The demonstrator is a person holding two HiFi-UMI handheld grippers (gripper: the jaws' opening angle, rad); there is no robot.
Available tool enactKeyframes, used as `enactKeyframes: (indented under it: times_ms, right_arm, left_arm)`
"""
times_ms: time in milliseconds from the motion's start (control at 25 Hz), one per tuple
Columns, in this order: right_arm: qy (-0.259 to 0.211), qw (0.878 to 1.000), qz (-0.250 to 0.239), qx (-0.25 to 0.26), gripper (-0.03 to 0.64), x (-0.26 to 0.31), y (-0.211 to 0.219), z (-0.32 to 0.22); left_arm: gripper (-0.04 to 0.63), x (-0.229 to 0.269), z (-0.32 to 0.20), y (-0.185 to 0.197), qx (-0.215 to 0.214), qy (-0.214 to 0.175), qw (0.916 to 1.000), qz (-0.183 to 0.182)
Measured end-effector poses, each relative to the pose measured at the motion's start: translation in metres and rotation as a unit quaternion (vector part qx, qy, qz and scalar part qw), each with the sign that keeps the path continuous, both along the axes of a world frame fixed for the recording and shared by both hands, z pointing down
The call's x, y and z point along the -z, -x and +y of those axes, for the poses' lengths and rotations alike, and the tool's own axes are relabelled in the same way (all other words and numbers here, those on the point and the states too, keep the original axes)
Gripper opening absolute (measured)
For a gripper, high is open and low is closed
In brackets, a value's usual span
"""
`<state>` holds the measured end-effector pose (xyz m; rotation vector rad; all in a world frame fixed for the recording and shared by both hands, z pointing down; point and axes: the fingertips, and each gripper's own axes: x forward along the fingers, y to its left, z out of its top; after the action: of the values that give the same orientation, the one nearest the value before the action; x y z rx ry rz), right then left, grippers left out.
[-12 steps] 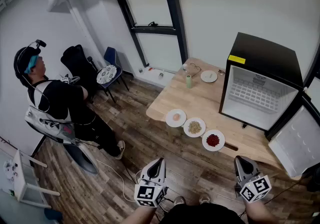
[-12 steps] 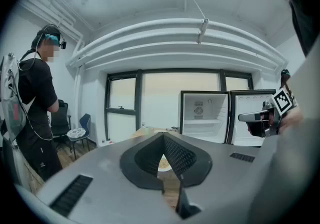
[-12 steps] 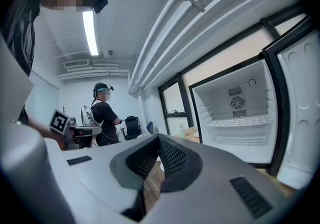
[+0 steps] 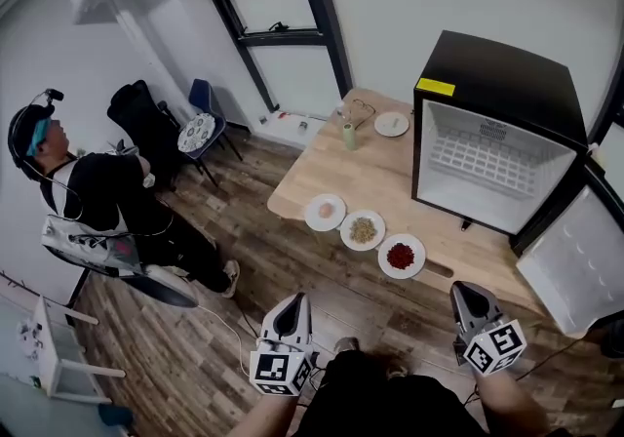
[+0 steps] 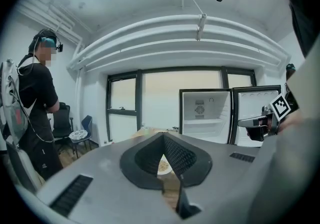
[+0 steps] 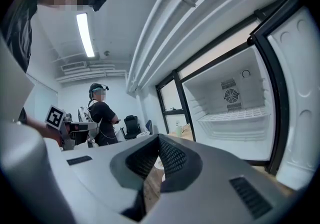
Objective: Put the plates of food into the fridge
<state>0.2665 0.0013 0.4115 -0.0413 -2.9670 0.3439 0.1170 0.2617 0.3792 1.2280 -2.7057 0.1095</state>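
- While both grippers hang low in front of me, well short of the table, nothing is picked up: my left gripper (image 4: 295, 308) has its jaws pressed together on nothing, and my right gripper (image 4: 466, 295) is likewise closed and empty.
- Three plates of food sit in a row near the front edge of the wooden table (image 4: 312, 172): the plate with a pale egg-like lump (image 4: 325, 212), the plate of tan grains (image 4: 363, 230) and the plate of red food (image 4: 401, 256).
- A fourth small plate (image 4: 392, 124) lies at the far end, beside a green bottle (image 4: 349, 136).
- On the same table, right of the plates, stands the mini fridge (image 4: 497, 74), its door (image 4: 570, 274) swung wide and its wire shelf (image 4: 483, 157) bare.
- As I judge it, the step in hand is the approach. I should part the jaws before I reach, come in low at a rim on my side, pinch only the rim and keep the plate level.
- The red plate is nearest the fridge and my right gripper, so it seems the sensible first pick.
- Each plate is round with no long axis and lies flat, face up. The row itself runs diagonally along the table edge, egg plate farthest from the fridge, red plate closest.
- The fridge's opening faces my side of the table.
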Motion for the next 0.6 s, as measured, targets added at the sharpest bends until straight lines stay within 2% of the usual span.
enactKeyframes:
  times_ms: [240, 400, 600]
  right_arm:
    - [0.005, 1.0, 0.0, -0.01, 0.021, 0.0, 0.031, -0.017]
    - [-0.001, 1.0, -0.004, -0.03, 0.021, 0.0, 0.06, -0.029]
    - [-0.001, 0.998, 0.006, -0.063, 0.021, -0.006, 0.111, -0.029]
  left_arm:
    - [0.005, 0.0, -0.009, 0.046, -0.003, 0.0, 0.9999, -0.014]
    - [0.005, -0.002, -0.028, 0.085, -0.03, -0.007, 0.9993, -0.023]
    - [0.005, 0.007, -0.041, 0.153, -0.064, -0.011, 0.9973, -0.035]
